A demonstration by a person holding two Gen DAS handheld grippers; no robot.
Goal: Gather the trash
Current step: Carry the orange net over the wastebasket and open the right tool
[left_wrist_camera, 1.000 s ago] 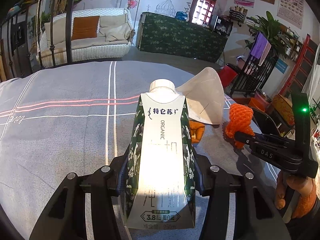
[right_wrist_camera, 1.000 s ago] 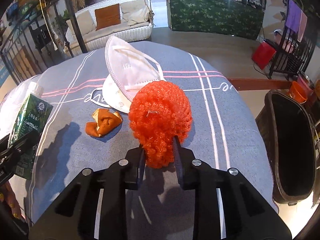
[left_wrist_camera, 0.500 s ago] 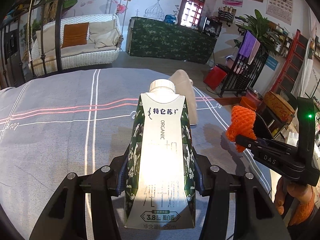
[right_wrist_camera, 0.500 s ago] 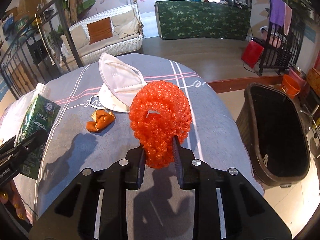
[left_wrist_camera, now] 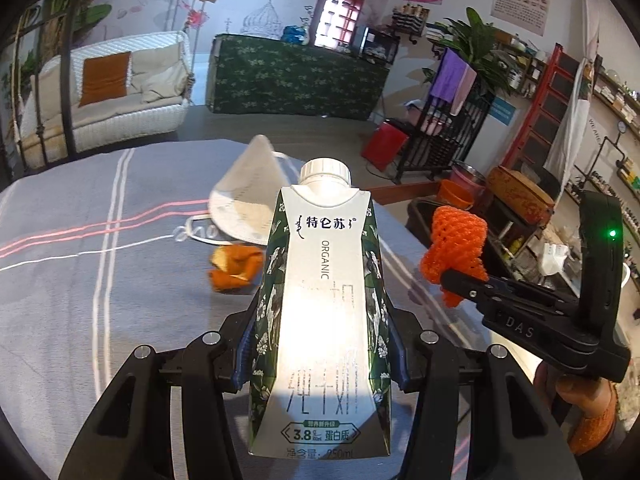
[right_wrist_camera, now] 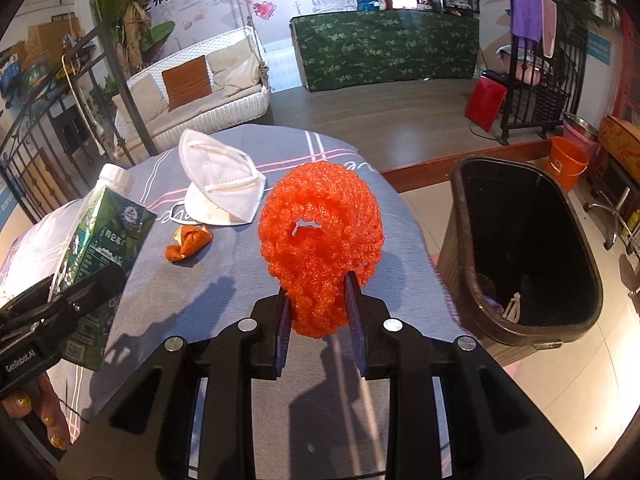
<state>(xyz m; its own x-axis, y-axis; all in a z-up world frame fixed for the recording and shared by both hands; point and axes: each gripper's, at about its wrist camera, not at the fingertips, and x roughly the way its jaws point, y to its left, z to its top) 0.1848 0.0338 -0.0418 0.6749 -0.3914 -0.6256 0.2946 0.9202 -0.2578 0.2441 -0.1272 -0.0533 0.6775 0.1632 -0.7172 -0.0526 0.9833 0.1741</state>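
Glossy paper carton [left_wrist_camera: 320, 320]; spongy orange foam net [right_wrist_camera: 320, 240] — matt grey tablecloth [left_wrist_camera: 80, 300].

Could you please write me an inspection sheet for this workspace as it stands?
Surface: table under a grey striped cloth.
Job's things: milk carton and orange foam net both held; white mask and orange peel lie on the cloth; dark bin stands on the floor off the table's right edge, a few scraps inside.
Clutter: nothing seen.
Grippers: left tongs shut on the carton; right tongs shut on the net.
Cables: nothing seen.
Surroundings: wicker sofa, green-draped counter, orange bucket.
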